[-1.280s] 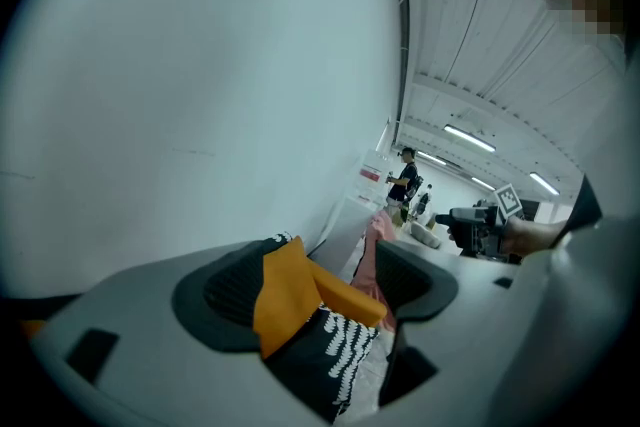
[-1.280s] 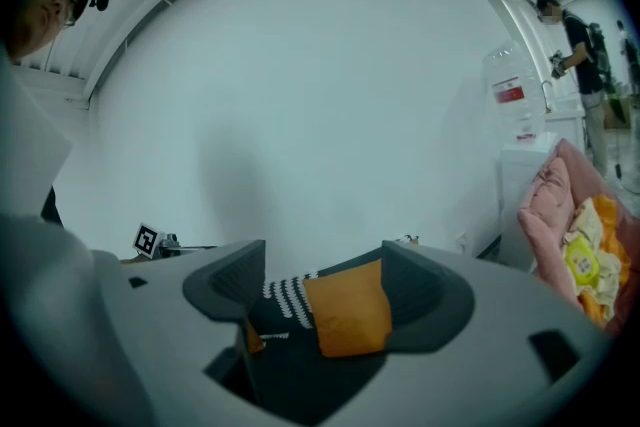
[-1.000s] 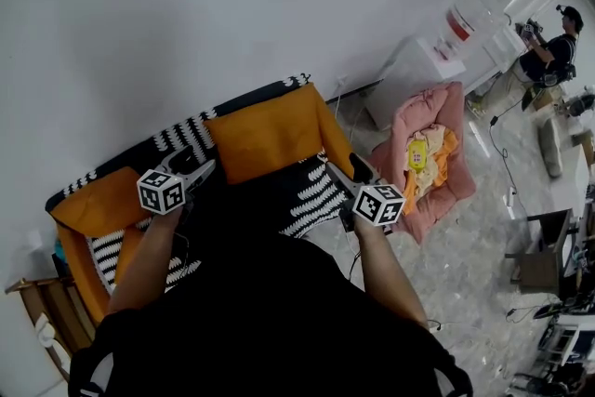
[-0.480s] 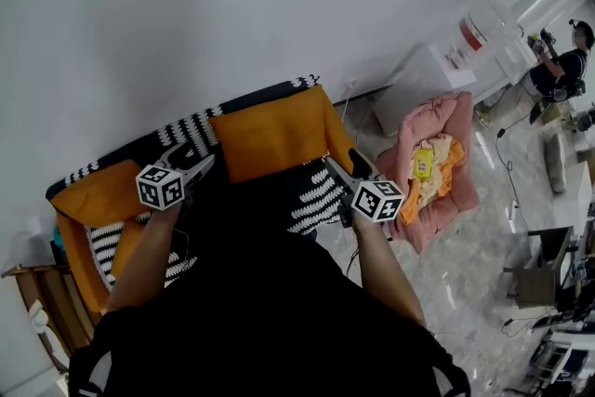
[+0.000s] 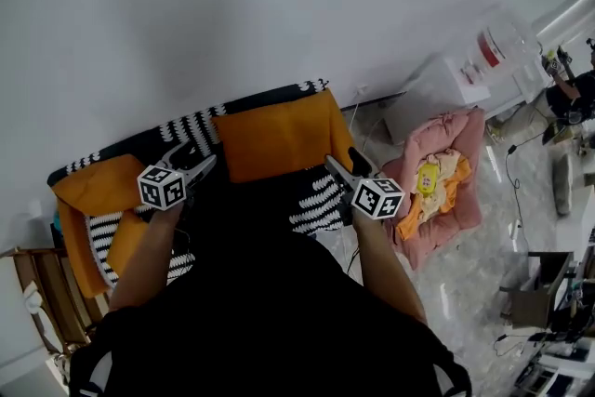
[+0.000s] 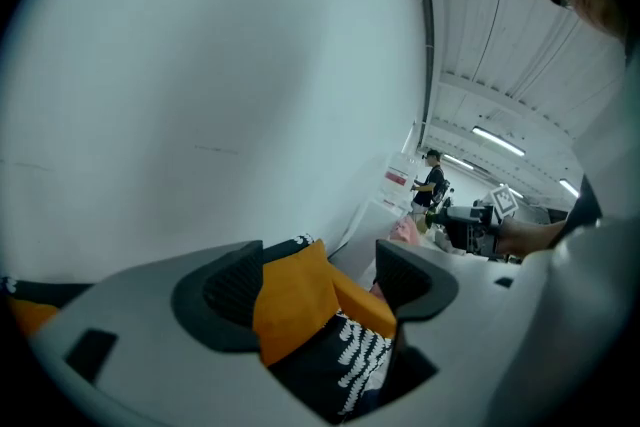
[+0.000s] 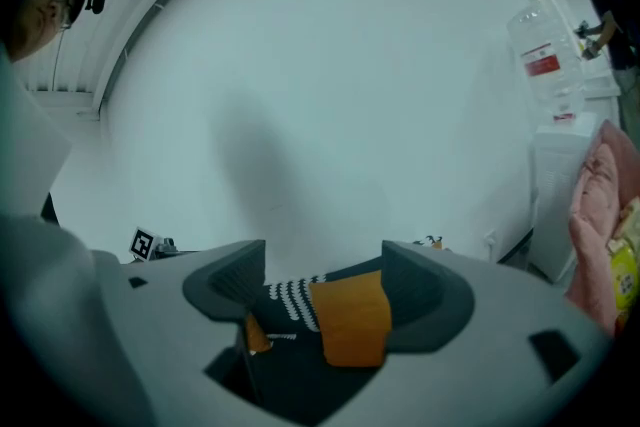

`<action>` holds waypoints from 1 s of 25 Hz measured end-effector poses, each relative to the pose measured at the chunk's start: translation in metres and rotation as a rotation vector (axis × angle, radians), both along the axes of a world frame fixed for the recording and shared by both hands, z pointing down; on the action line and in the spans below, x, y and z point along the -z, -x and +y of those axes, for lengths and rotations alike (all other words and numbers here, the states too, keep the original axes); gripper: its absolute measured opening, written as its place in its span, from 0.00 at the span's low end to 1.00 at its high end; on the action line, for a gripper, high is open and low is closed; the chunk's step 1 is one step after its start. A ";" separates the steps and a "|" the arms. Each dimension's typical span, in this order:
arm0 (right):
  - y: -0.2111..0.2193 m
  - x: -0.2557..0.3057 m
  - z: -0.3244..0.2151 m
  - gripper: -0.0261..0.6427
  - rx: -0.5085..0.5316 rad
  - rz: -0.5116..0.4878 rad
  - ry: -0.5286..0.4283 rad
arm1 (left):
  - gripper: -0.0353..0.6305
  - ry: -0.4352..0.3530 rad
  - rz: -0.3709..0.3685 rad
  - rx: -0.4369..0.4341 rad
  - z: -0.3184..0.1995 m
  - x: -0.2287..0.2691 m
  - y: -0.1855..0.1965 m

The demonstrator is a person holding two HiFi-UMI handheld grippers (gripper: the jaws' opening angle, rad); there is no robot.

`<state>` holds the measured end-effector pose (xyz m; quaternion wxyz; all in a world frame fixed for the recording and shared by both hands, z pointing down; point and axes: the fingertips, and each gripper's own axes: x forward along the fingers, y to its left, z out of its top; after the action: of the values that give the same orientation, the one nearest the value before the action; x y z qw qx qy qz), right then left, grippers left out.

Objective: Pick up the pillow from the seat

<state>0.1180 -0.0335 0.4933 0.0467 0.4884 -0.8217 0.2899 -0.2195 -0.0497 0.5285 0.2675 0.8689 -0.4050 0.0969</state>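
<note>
An orange pillow (image 5: 279, 135) leans against the back of a black-and-white patterned seat (image 5: 316, 200) that stands by the white wall. My left gripper (image 5: 197, 161) hovers open just left of the pillow, apart from it. My right gripper (image 5: 342, 165) hangs open at the pillow's lower right corner, over the seat's right end. In the left gripper view the pillow (image 6: 295, 300) shows between the wide jaws of the gripper (image 6: 315, 275), some way ahead. The right gripper view shows the same pillow (image 7: 352, 320) beyond the spread jaws of that gripper (image 7: 325, 280). Neither gripper holds anything.
A second orange cushion (image 5: 93, 191) lies on the seat's left end. A pink pet bed (image 5: 456, 200) sits on the floor to the right, with a white cabinet and water bottle (image 5: 456, 74) behind it. A wooden rack (image 5: 37, 302) stands at the far left. A person (image 5: 572, 93) works far right.
My right gripper has edged in toward the pillow's right corner. The left gripper has barely moved. Both stay open, and the head view has swung slightly.
</note>
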 end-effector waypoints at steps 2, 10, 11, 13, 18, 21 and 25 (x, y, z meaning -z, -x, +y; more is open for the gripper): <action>-0.005 -0.003 -0.010 0.57 0.014 -0.002 0.010 | 0.58 0.007 -0.001 0.008 -0.006 -0.002 -0.007; -0.027 -0.012 -0.046 0.57 0.066 0.003 0.039 | 0.58 0.024 0.001 0.046 -0.032 -0.009 -0.036; -0.030 -0.013 -0.050 0.57 0.071 0.004 0.044 | 0.58 0.025 0.002 0.051 -0.035 -0.009 -0.040; -0.037 -0.015 -0.059 0.57 0.081 0.005 0.053 | 0.58 0.027 0.003 0.063 -0.042 -0.009 -0.047; -0.052 -0.020 -0.079 0.57 0.115 0.002 0.071 | 0.58 0.033 -0.001 0.091 -0.055 -0.009 -0.064; -0.060 -0.024 -0.092 0.57 0.140 0.000 0.080 | 0.58 0.040 -0.007 0.111 -0.060 -0.010 -0.072; -0.066 -0.031 -0.108 0.57 0.179 -0.003 0.095 | 0.58 0.049 -0.016 0.146 -0.065 -0.011 -0.079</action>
<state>0.1836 -0.1416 0.5241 0.0946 0.4098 -0.8474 0.3241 -0.1408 -0.1150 0.5395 0.2919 0.8294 -0.4668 0.0941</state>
